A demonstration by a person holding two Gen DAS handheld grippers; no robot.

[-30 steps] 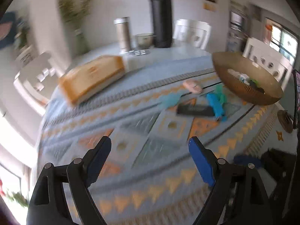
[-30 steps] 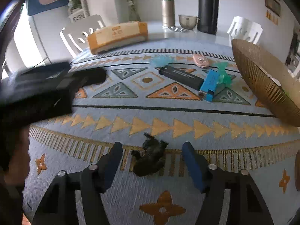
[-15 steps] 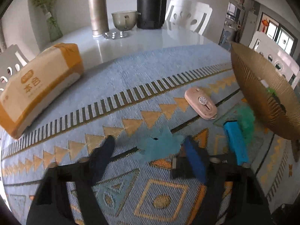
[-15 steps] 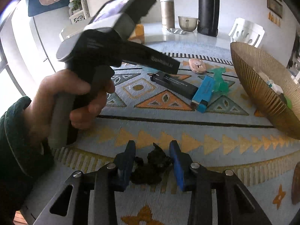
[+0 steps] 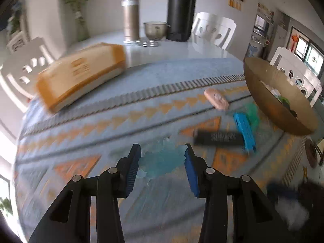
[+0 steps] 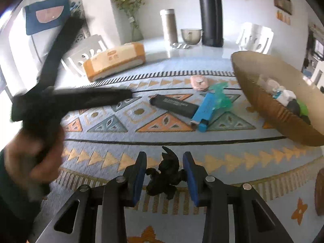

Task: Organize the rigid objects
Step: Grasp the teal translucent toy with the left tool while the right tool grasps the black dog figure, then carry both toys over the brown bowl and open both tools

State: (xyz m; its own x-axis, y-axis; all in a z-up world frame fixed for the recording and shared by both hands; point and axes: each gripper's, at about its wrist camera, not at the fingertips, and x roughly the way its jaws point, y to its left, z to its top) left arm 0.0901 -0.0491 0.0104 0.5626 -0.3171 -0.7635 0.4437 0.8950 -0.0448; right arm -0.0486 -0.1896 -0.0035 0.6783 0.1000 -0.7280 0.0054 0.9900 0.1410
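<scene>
Now the left tool (image 5: pixel 162 158) has closed in from its wide spread of a second ago: its blue pads sit against both sides of a teal toy (image 5: pixel 161 162), which looks lifted clear of the cloth (image 5: pixel 101 121), though blur makes that uncertain. In the right view the left tool (image 6: pixel 125 94) has swung back toward the viewer, away from the middle of the bench. The right tool (image 6: pixel 164 173) has narrowed too; half a second ago its pads flanked the black figure (image 6: pixel 165 176), and now they press on its flanks, low over the cloth's striped border. The figure's long axis runs away from the camera, pointed tip forward toward the far side. Ahead lie a black bar (image 6: pixel 174 105), its length running left to right, a blue block (image 6: pixel 204 109) angled against its right end, a green toy (image 6: pixel 221 97), and a pink piece (image 6: pixel 199 82). The basket (image 6: pixel 253 93) tilts at right, holding small items.
</scene>
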